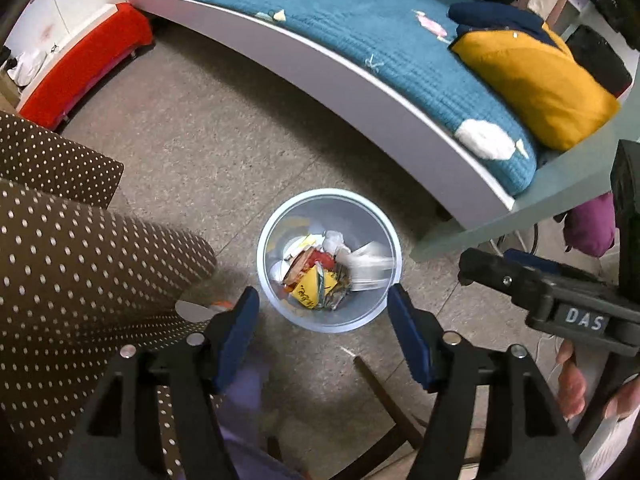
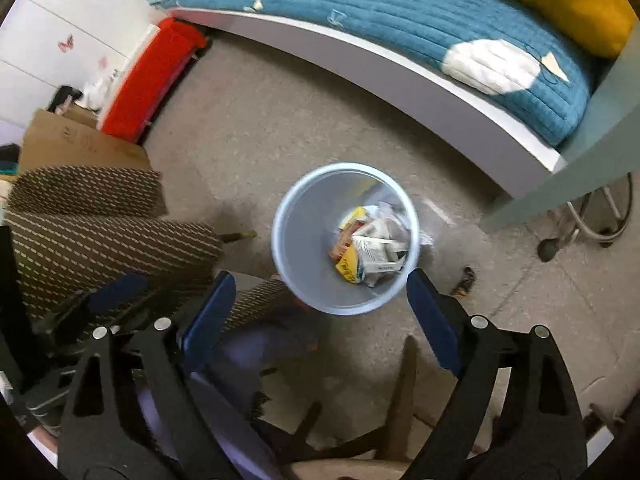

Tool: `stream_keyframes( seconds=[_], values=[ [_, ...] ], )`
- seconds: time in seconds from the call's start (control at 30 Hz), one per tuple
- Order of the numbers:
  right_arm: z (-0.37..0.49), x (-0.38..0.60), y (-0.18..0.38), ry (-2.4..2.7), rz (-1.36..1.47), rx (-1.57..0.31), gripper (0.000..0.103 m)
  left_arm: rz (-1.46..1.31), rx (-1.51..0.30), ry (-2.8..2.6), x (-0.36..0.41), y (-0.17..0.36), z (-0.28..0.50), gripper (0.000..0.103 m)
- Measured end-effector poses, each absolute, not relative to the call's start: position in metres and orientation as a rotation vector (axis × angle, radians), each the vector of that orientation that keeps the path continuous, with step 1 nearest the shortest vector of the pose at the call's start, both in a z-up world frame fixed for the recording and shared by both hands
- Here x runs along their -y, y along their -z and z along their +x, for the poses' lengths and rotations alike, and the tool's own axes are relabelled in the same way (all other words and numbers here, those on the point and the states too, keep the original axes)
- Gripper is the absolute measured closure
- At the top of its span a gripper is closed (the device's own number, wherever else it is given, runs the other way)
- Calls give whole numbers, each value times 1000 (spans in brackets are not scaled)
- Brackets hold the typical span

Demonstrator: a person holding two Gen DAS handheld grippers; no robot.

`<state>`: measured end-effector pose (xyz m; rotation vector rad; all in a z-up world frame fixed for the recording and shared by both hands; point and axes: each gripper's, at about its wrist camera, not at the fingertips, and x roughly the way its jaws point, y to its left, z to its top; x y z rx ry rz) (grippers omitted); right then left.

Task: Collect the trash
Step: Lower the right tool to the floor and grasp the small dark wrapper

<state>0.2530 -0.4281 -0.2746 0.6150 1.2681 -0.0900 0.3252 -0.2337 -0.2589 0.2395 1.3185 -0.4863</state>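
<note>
Jaws of both the left gripper [image 1: 323, 308] and right gripper [image 2: 320, 292] gape empty. The wastebasket [image 1: 280, 216] (half full of wrappers) sits straight below both, about equally near.

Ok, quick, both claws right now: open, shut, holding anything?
Left claw: open, nothing between its pads, above the trash bin.
Right claw: open wide, empty, over the same bin.

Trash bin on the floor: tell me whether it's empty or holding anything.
Holding trash: the bin stands upright with wrappers piled at its bottom.
</note>
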Motion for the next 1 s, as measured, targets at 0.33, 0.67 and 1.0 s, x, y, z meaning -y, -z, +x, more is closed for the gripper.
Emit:
stream_keyframes(
  seconds=[0.33,0.67,1.0],
  values=[
    [211,446,285,312,441,-1307,17,413,-1280,638,290,274,302,37],
    [122,511,360,562,613,-1394,18,563,-1446,920,372,347,257,37],
    [77,578,539,594,880,-1532,26,583,-1671,856,457,534,219,37]
  ],
)
